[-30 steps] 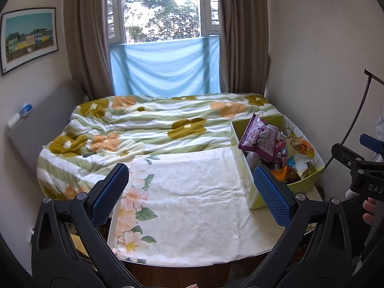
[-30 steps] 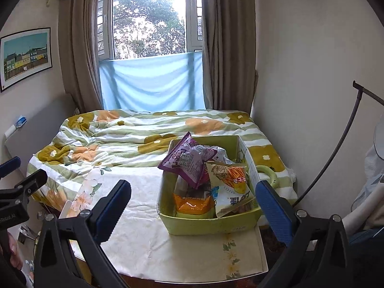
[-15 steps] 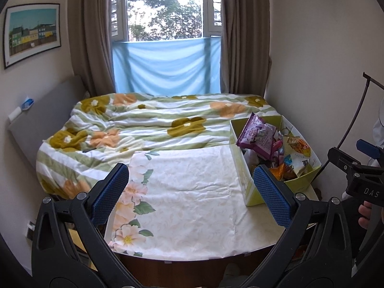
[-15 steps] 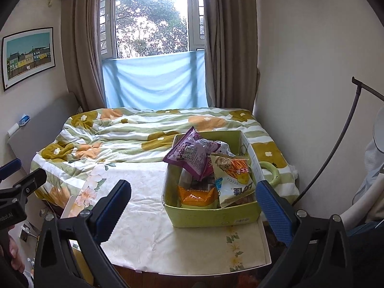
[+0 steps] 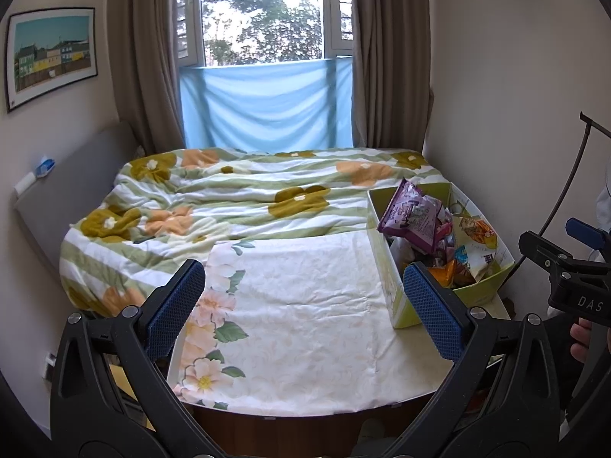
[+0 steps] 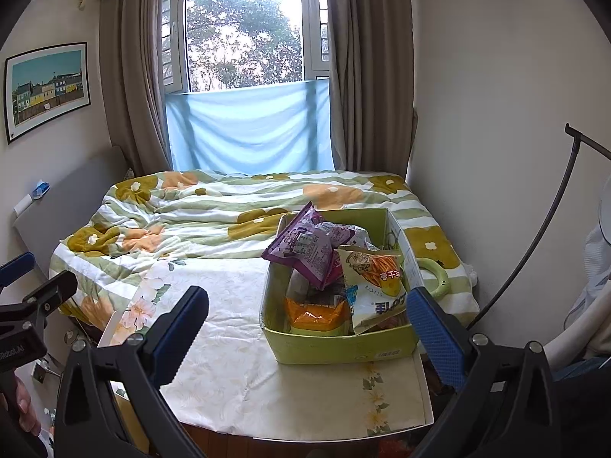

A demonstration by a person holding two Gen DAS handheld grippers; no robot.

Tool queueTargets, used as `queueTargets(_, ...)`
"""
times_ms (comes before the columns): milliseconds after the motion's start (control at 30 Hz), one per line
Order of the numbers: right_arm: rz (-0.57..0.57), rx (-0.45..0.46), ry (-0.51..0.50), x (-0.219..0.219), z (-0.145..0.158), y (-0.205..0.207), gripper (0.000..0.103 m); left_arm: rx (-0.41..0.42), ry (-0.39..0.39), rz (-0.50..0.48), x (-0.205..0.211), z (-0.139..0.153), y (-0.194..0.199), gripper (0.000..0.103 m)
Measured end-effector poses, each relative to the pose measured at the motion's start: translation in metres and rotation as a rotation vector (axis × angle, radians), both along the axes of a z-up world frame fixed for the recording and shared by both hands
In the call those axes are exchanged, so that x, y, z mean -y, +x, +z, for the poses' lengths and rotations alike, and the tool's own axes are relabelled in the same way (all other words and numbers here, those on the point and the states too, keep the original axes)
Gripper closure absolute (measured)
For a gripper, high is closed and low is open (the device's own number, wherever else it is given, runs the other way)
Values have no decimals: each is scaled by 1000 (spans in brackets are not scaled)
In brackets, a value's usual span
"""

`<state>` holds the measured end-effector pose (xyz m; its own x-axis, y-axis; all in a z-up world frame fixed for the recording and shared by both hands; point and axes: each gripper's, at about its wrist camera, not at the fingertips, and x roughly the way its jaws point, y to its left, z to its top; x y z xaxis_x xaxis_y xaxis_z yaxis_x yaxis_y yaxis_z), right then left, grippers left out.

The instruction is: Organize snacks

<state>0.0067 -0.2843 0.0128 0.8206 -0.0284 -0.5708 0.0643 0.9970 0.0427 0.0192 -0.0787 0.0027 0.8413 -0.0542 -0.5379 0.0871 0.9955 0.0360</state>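
A lime-green cardboard box [image 6: 343, 349] [image 5: 389, 274] stands on the right part of a small table covered by a floral cloth [image 5: 305, 305] [image 6: 229, 328]. Snack bags stick out of it: a purple bag [image 6: 301, 246] [image 5: 410, 215] on top, a yellow corn-stick bag [image 6: 376, 286] [image 5: 477, 244] and an orange bag [image 6: 315, 311]. My left gripper [image 5: 303, 307] hovers open above the bare cloth, left of the box. My right gripper [image 6: 307, 339] hangs open just in front of the box, its right pad [image 6: 435, 339] near the box's front right corner. Neither holds anything.
Behind the table lies a bed with a green-striped flowered quilt [image 5: 236, 198], a grey headboard [image 5: 65, 191] on the left and a curtained window beyond. A green ring [image 6: 433, 274] lies beside the box. The wall is close on the right, with a thin dark curved rod [image 6: 534, 229].
Both views have drawn back and risen slightly from the table, so more of its near edge shows. The box and snacks have not moved. Both grippers stay open.
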Motion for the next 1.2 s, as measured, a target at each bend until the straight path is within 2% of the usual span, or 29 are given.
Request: queueTargets(1200,3,-6,12,-5,-3,1,0,16,1,-15,-8,5,-3,0)
